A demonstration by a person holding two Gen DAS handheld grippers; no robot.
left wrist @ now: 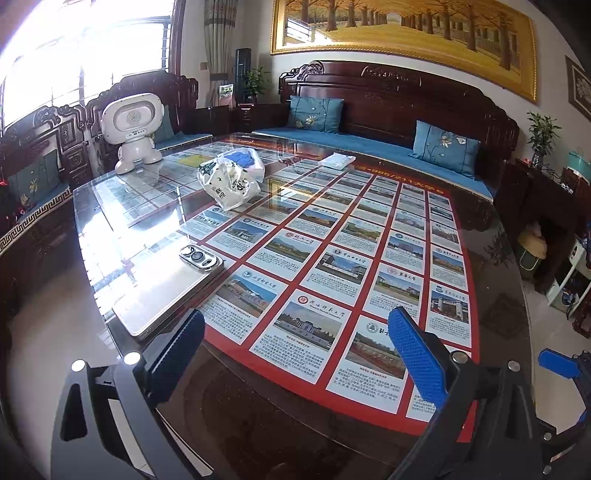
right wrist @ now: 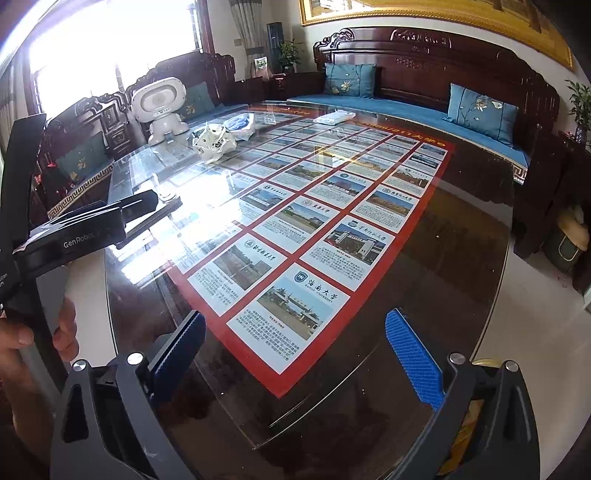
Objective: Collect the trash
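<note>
Grippers left (left wrist: 304, 354) and right (right wrist: 303, 360) both wide apart, empty, above glass table (left wrist: 491, 236); crumpled bag (left wrist: 231, 184) well beyond.

A home living room. A carved dark-wood sofa (left wrist: 399, 110) with a blue seat pad and embroidered blue cushions (left wrist: 314, 113) runs along the wall at 12 to 2 o'clock, under a large gold-framed landscape painting (left wrist: 402, 33). Matching carved chairs (left wrist: 55, 147) sit at 10 o'clock beside a bright curtained window (left wrist: 85, 44). Potted plants (left wrist: 541, 136) stand at 3 o'clock. A glass-topped coffee table (left wrist: 491, 236) fills the middle.
</note>
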